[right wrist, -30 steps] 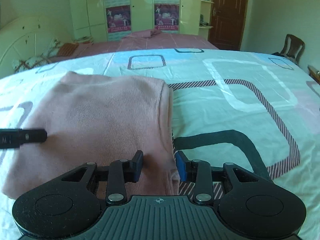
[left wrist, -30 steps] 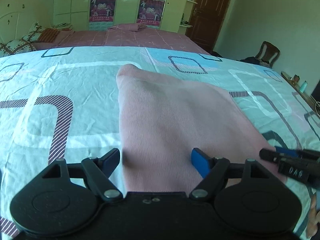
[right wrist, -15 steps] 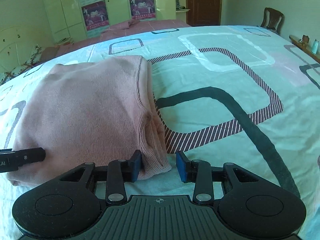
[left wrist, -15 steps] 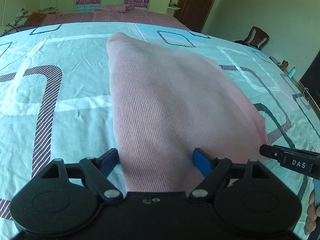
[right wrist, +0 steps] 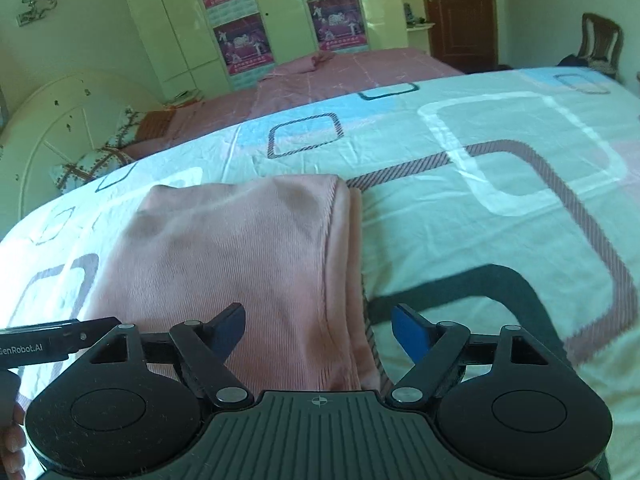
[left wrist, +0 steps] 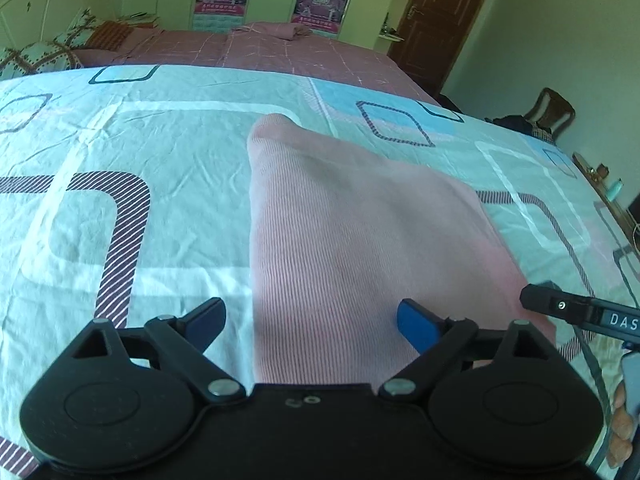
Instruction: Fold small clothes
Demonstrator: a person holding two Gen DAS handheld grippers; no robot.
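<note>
1. The right gripper [right wrist: 318, 330] has just been opening: half a second ago its blue pads stood narrow around the near right corner of the pink garment [right wrist: 240, 264], and now they stand wide, with the garment's layered right edge lying loose between them and neither pad pressing on it.
2. The left gripper [left wrist: 310, 322] has also just been opening, from an already wide stance to a wider one. Its left pad is over the bedsheet [left wrist: 120, 152] and its right pad over the cloth; the garment's left edge runs between them, and nothing is gripped.
3. In both views the garment sits further from the camera than half a second ago, and more of the room shows above it.
4. The garment lies folded on the sheet in front of both grippers, a rough rectangle narrowing toward its far end. It is a fine-ribbed knit with a soft, matte surface; along its right side two or three layers show stacked at the fold, with a hemmed border.
5. The sheet is thin, lightly creased cotton, printed with rounded squares in white, pale blue, dark grey and hatched plum stripes.
6. Both grippers are matte black plastic with round side discs, scissor-like linkages with metal pivots, and flat blue pads. Each shows at the edge of the other's view as a black bar with white lettering.
7. Beyond the sheet lies a pink checked bedspread [left wrist: 280, 56], then glossy cream wardrobe doors with posters, a brown wooden door [right wrist: 460, 12] and a wooden chair [left wrist: 552, 114].
</note>
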